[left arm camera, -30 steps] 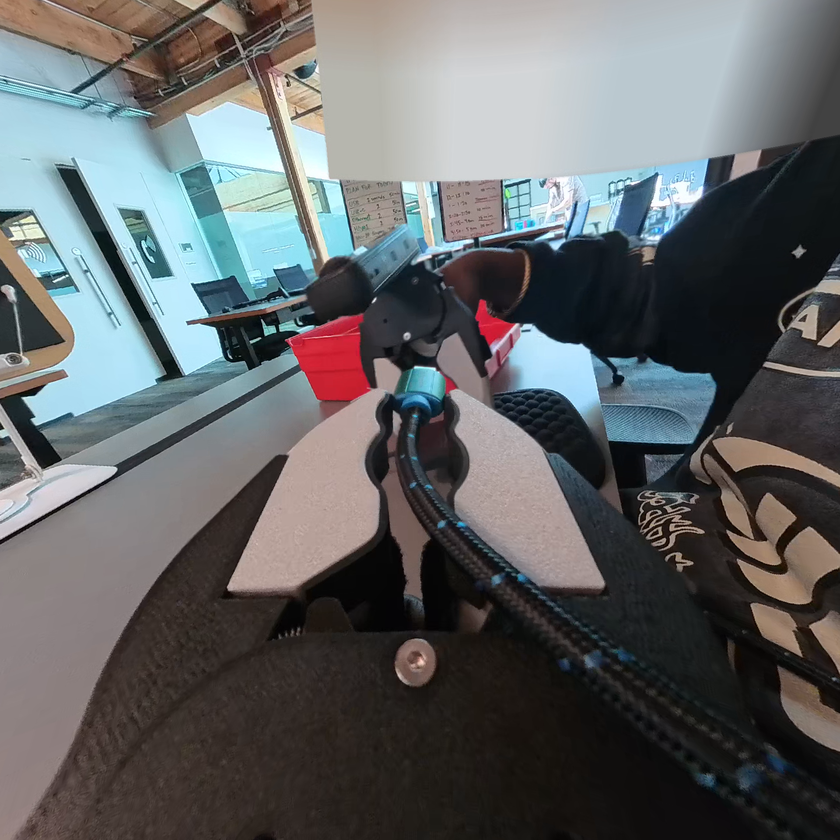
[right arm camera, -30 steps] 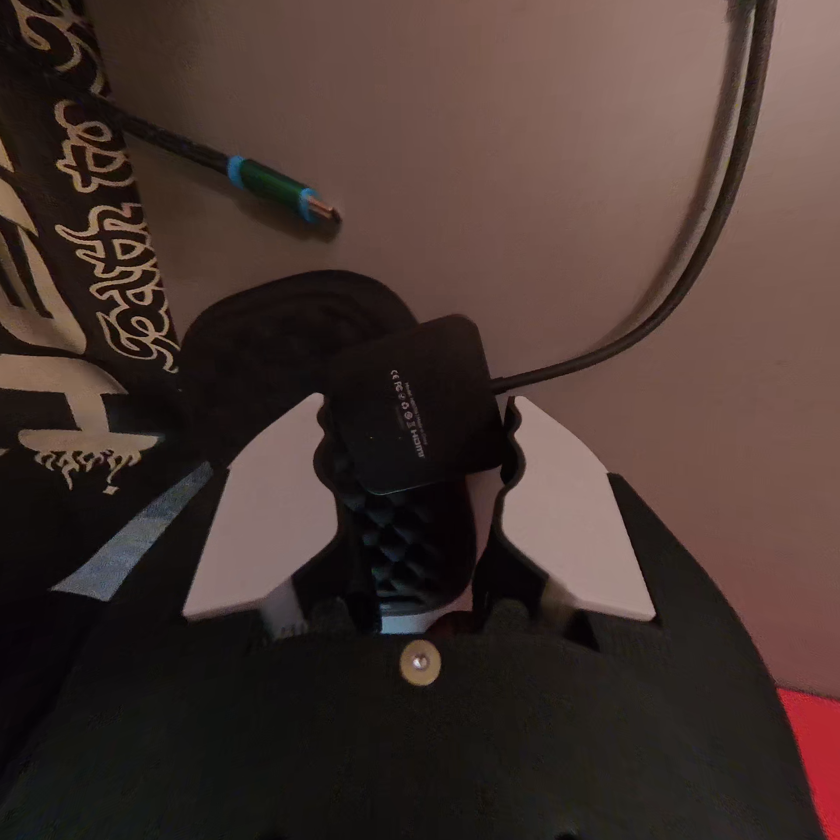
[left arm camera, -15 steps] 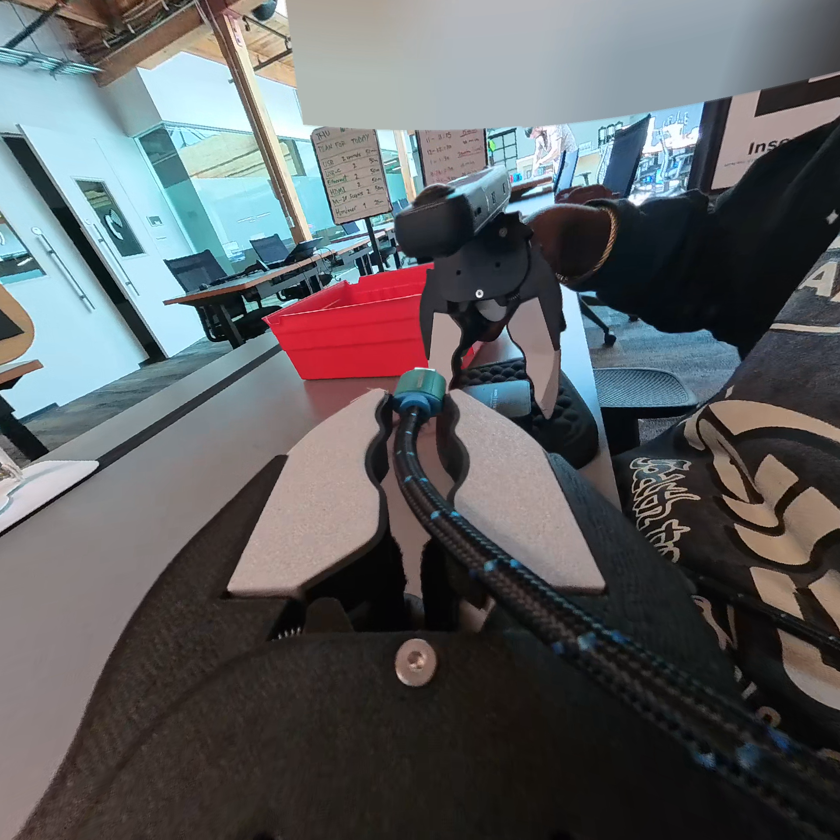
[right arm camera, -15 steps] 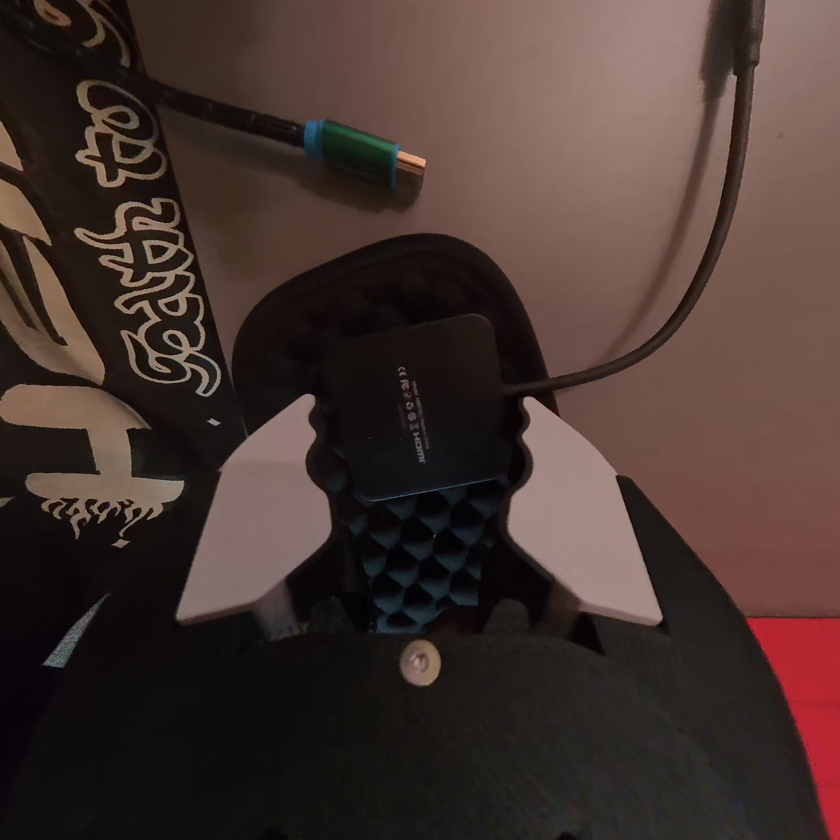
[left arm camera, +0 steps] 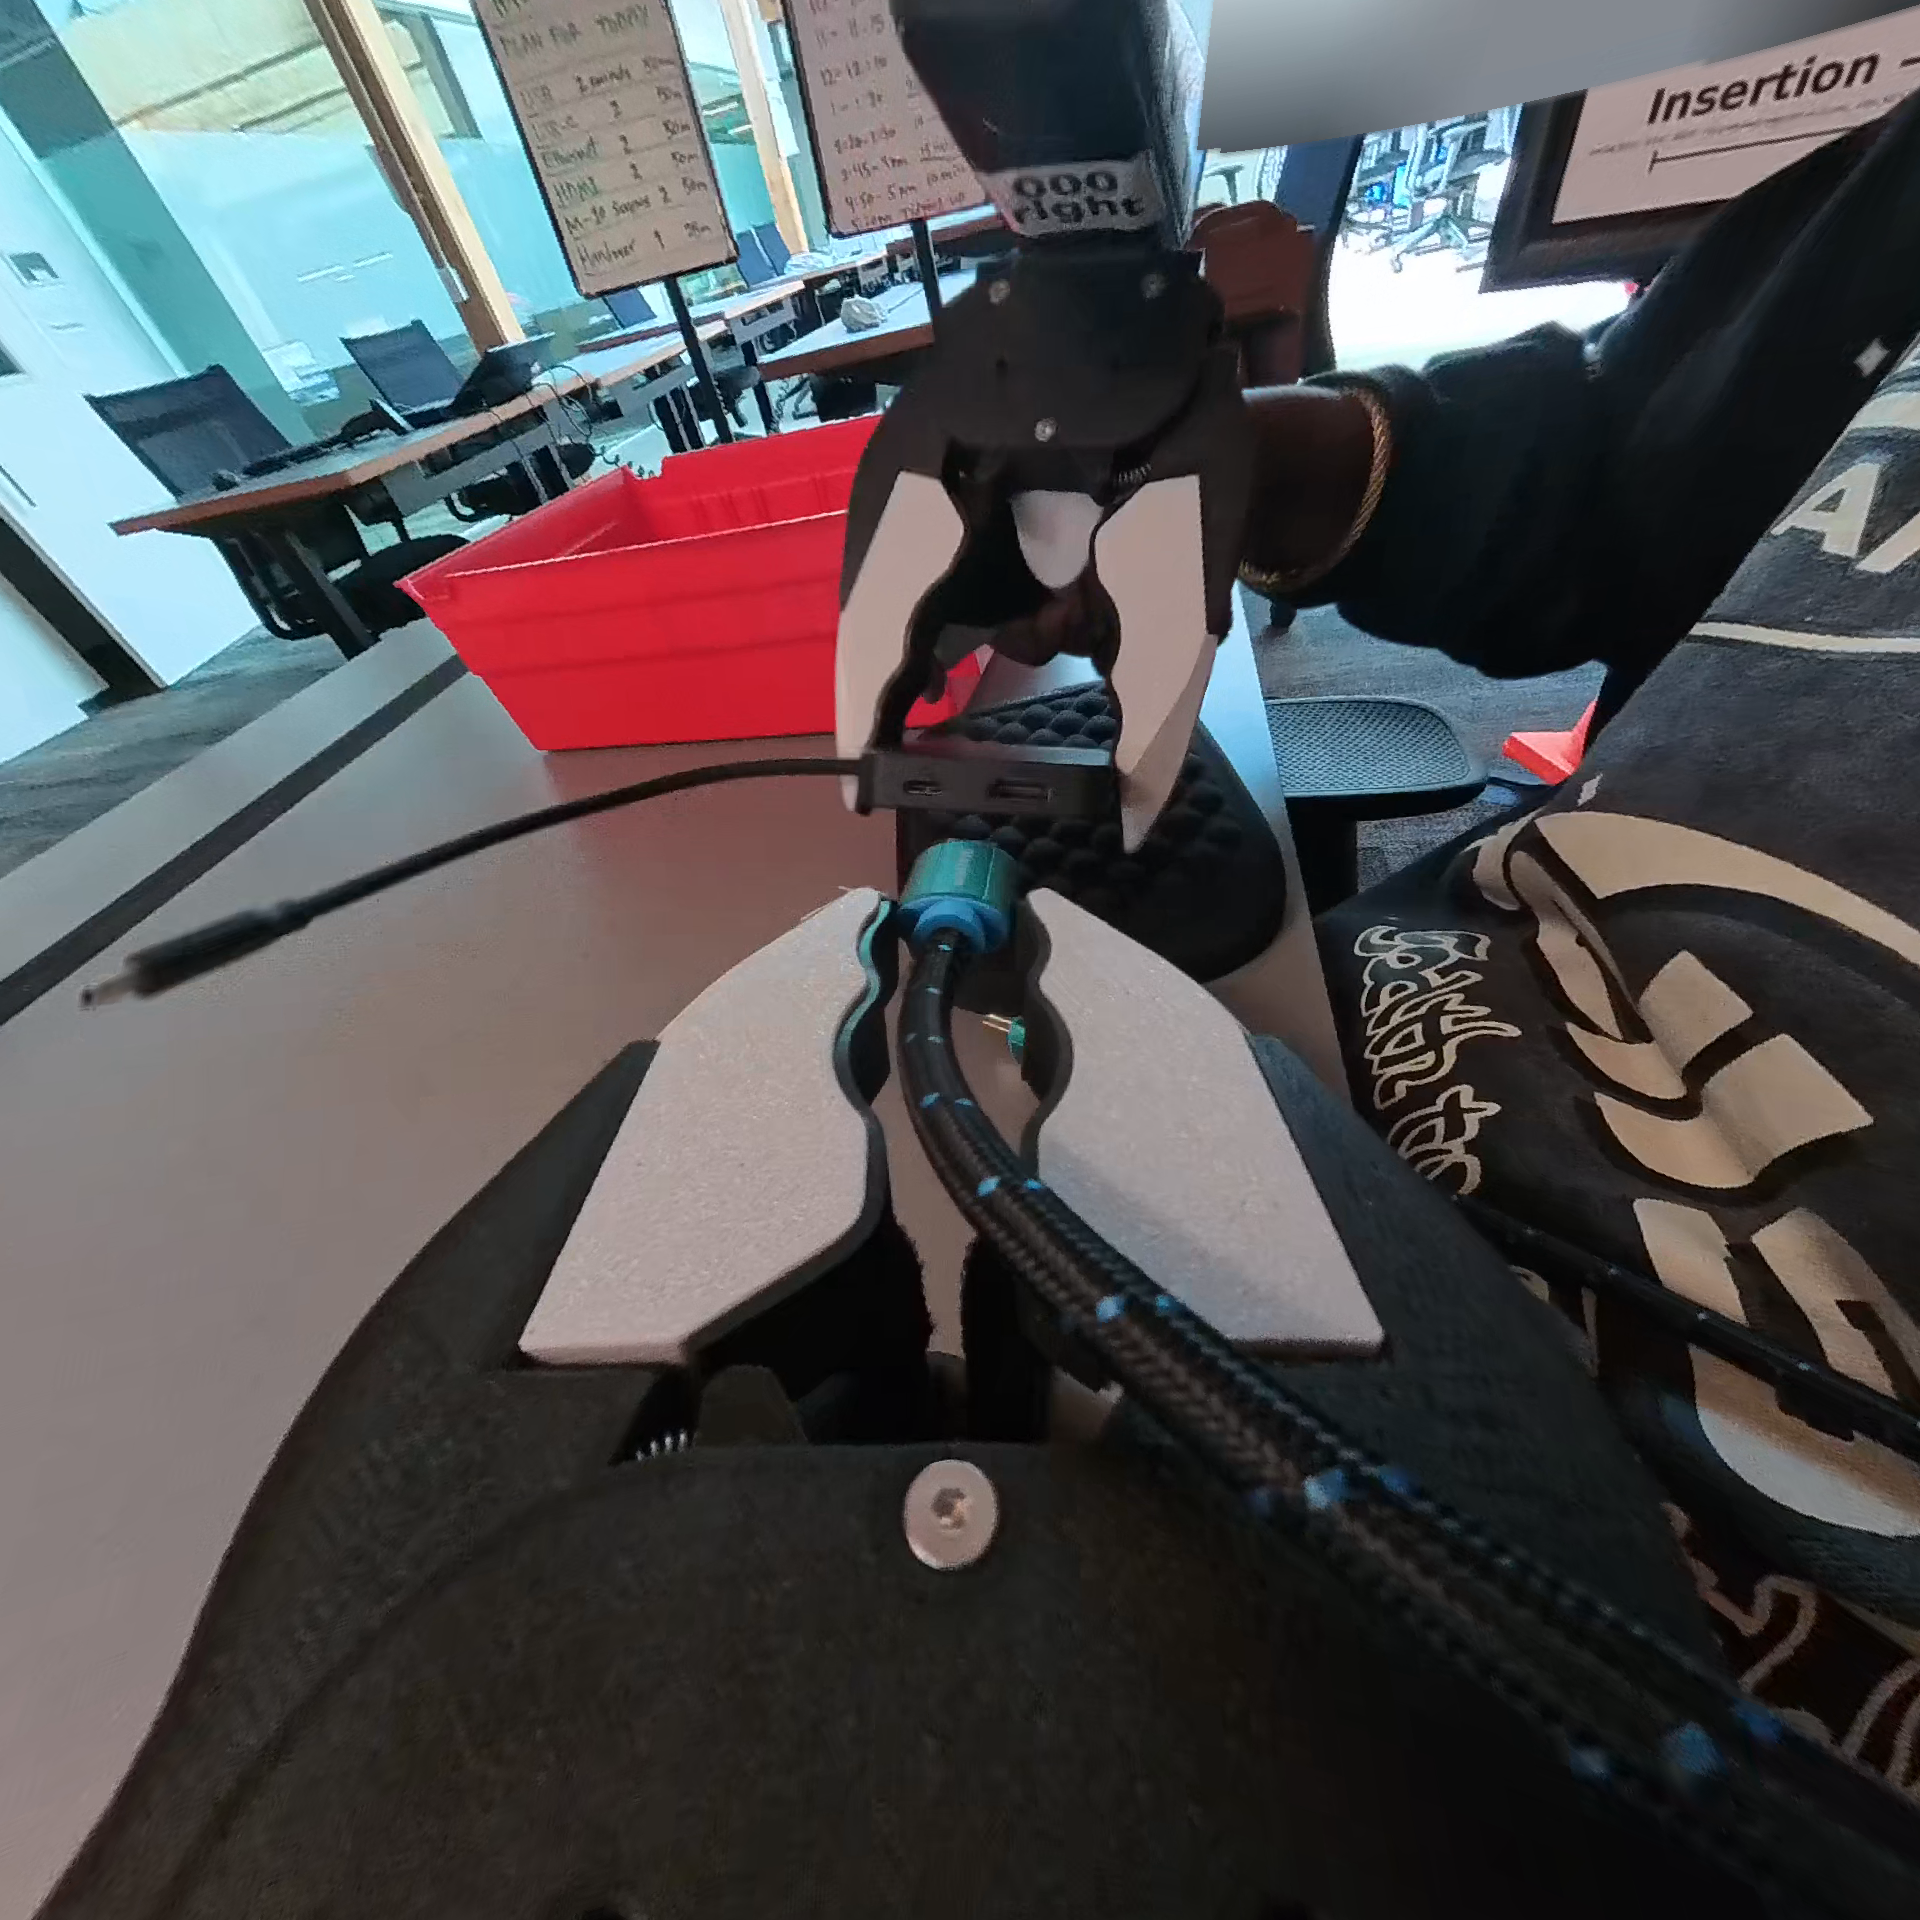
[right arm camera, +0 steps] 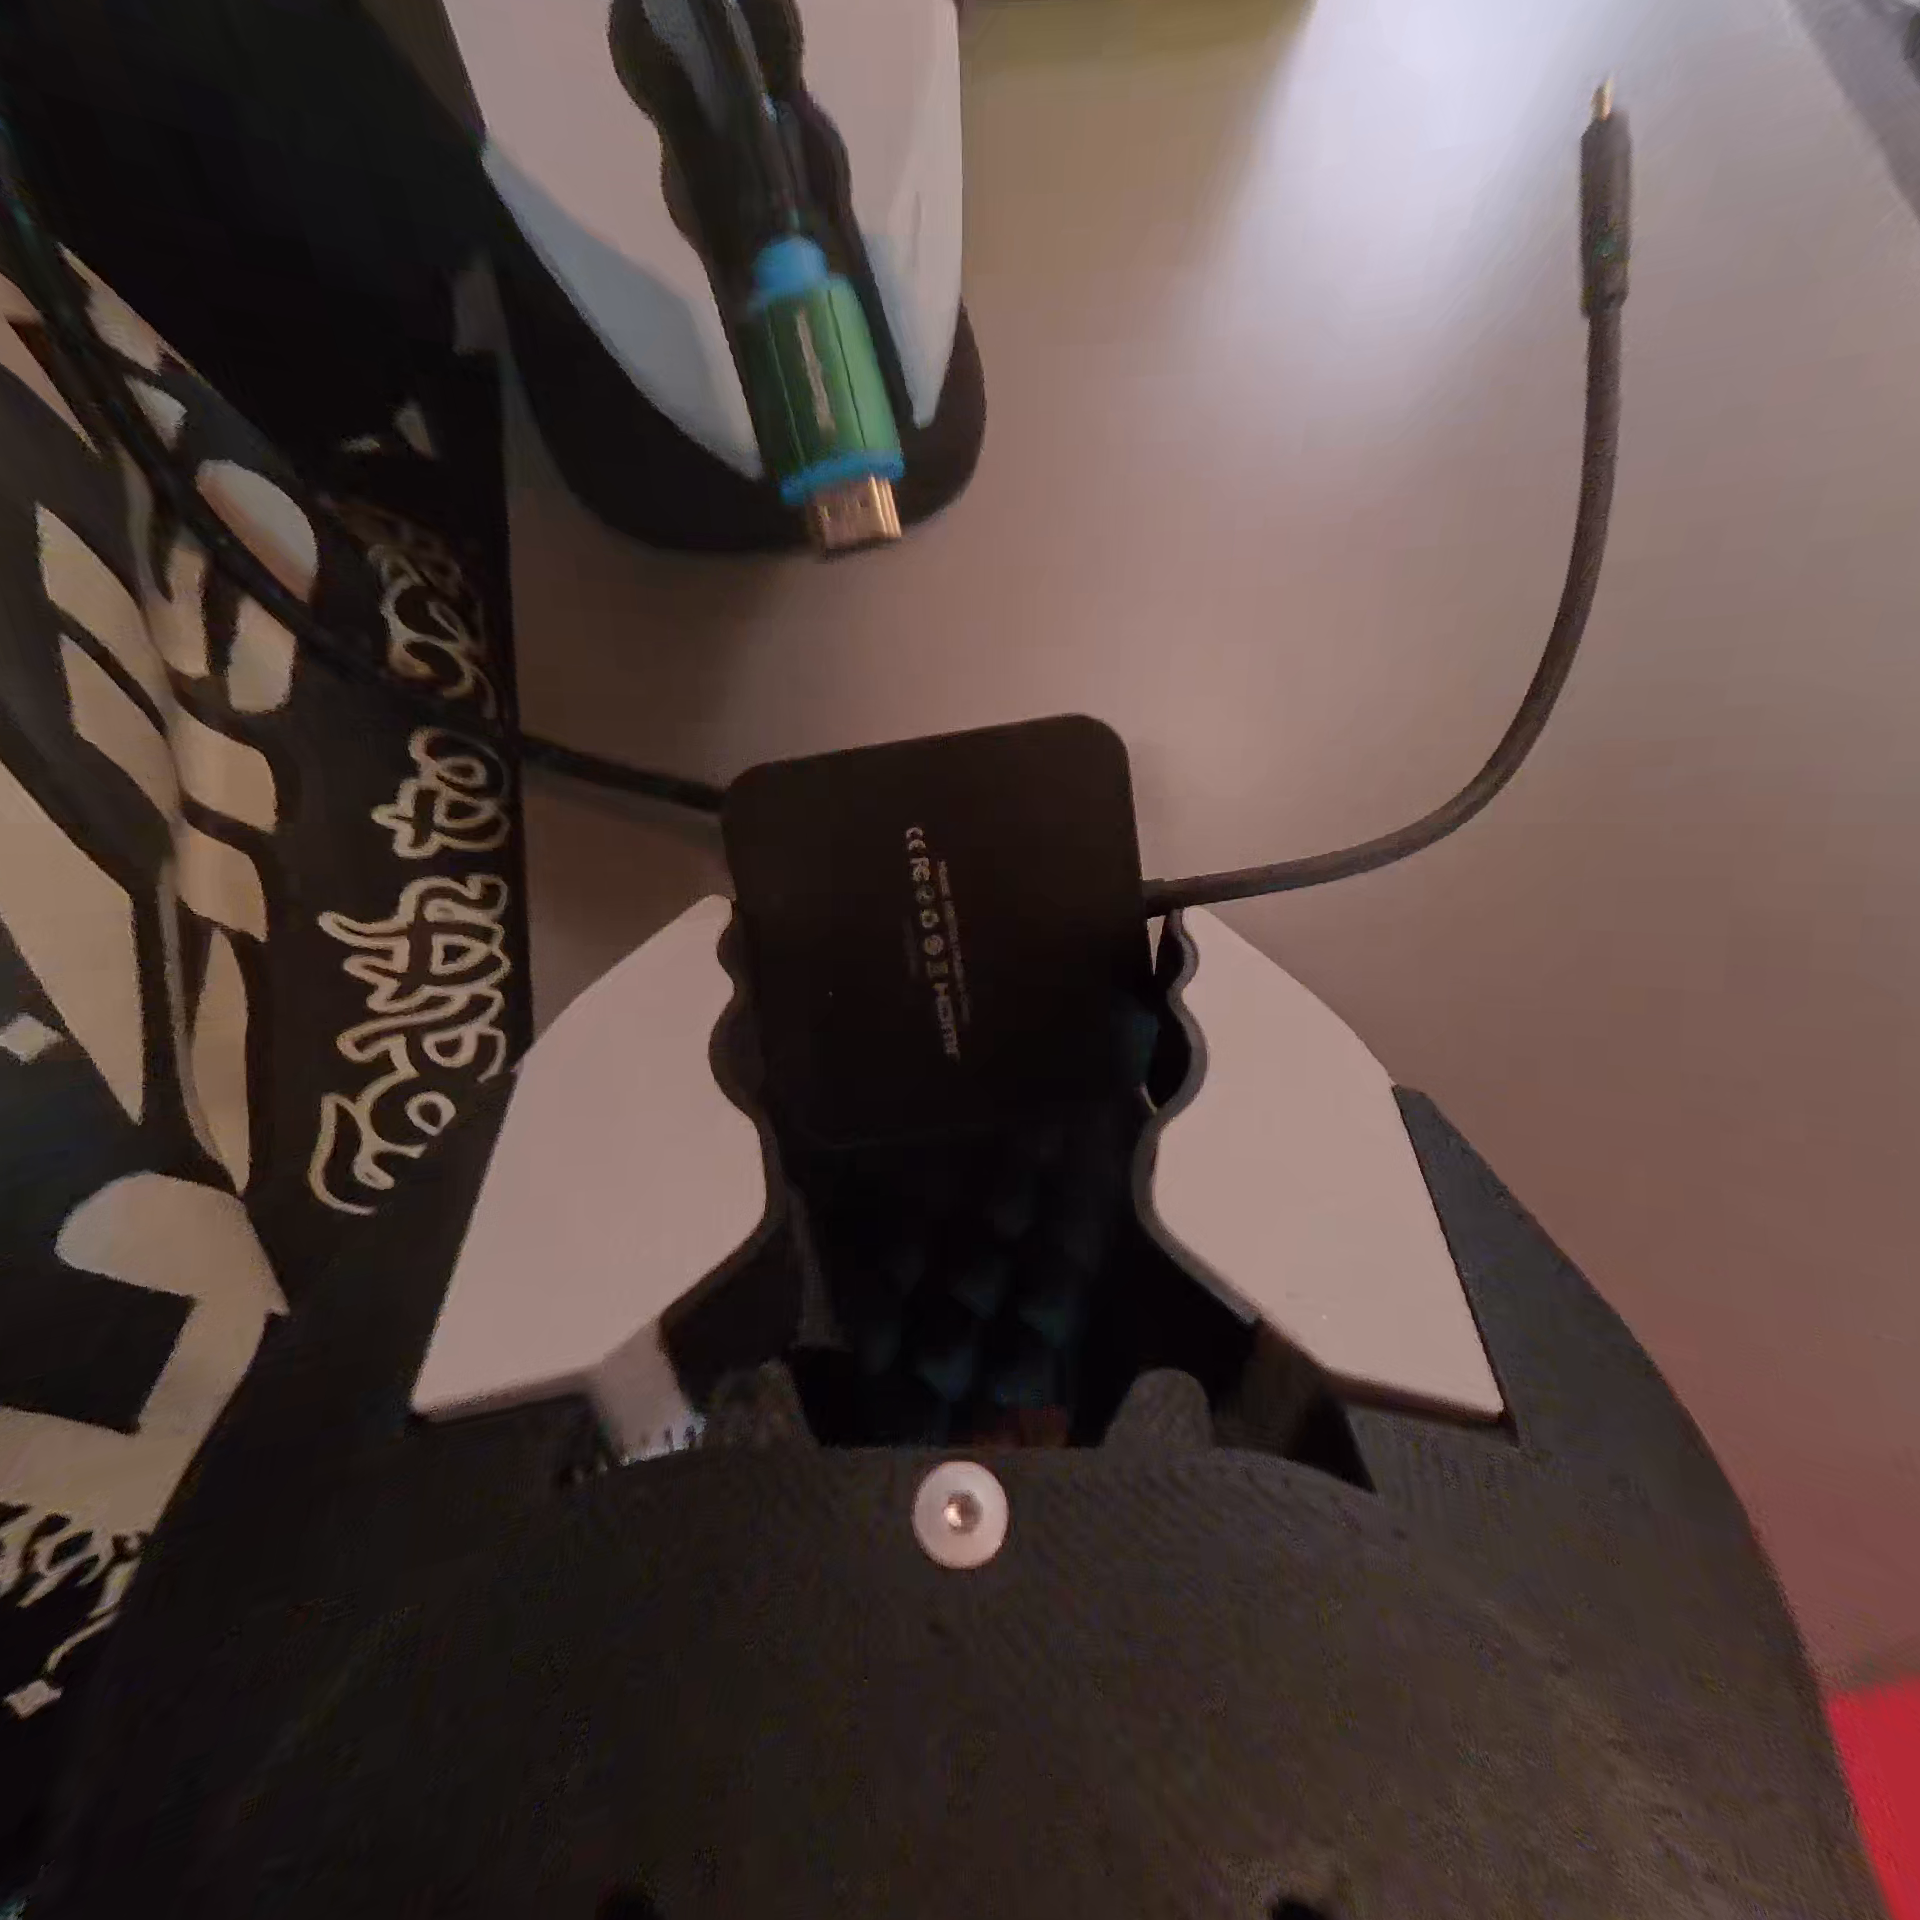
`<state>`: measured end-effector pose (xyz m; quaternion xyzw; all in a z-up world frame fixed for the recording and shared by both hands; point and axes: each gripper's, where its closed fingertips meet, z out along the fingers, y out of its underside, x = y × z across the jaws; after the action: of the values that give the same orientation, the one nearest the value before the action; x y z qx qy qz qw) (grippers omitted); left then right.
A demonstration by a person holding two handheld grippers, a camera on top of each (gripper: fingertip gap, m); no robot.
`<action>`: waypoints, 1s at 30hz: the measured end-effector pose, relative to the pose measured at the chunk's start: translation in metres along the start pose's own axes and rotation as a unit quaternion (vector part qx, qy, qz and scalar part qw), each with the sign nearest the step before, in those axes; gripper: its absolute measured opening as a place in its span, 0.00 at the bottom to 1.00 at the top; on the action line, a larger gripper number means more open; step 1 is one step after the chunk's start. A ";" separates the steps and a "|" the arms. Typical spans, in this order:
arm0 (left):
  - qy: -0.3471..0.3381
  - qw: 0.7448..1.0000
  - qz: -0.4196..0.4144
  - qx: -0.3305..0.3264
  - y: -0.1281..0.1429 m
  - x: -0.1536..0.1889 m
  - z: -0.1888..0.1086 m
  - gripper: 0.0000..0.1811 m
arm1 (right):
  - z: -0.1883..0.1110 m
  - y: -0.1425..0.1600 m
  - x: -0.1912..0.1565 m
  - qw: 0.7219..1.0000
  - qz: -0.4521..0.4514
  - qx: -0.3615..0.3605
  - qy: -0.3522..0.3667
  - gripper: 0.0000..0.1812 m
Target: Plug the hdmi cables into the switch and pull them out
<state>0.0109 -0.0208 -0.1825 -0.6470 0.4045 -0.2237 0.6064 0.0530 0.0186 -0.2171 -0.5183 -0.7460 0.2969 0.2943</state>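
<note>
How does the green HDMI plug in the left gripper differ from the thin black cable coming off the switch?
The green HDMI plug is thick, with blue collars and a gold tip, on a braided cable; the thin black cable is plain, ending in a small dark connector. The plug is clamped in the left gripper and aimed at the switch; the thin cable's far end hangs free. Neither free end is plugged in.

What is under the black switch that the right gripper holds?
Under the switch lies a black honeycomb-textured pad on the table. The right gripper grips the switch by its sides. Whether it touches the pad or hovers above cannot be seen; its underside is hidden.
</note>
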 end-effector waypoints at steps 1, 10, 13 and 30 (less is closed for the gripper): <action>0.000 1.000 0.001 0.002 0.000 0.000 0.000 0.11 | 0.003 -0.004 -0.002 1.000 0.001 0.006 -0.009 0.42; -0.003 1.000 0.008 -0.003 0.001 0.001 0.001 0.11 | 0.019 -0.023 0.000 0.999 -0.027 0.015 0.011 0.42; -0.011 1.000 0.017 -0.011 0.003 0.001 0.002 0.11 | 0.021 -0.024 0.001 0.999 -0.041 0.008 0.022 0.42; -0.014 0.998 0.050 -0.037 0.011 0.005 0.006 0.11 | 0.023 -0.023 -0.001 0.992 -0.110 -0.012 0.055 0.41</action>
<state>0.0160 -0.0203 -0.1951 -0.6510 0.4354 -0.1688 0.5985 0.0222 0.0074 -0.2149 -0.4521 -0.7846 0.2252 0.3596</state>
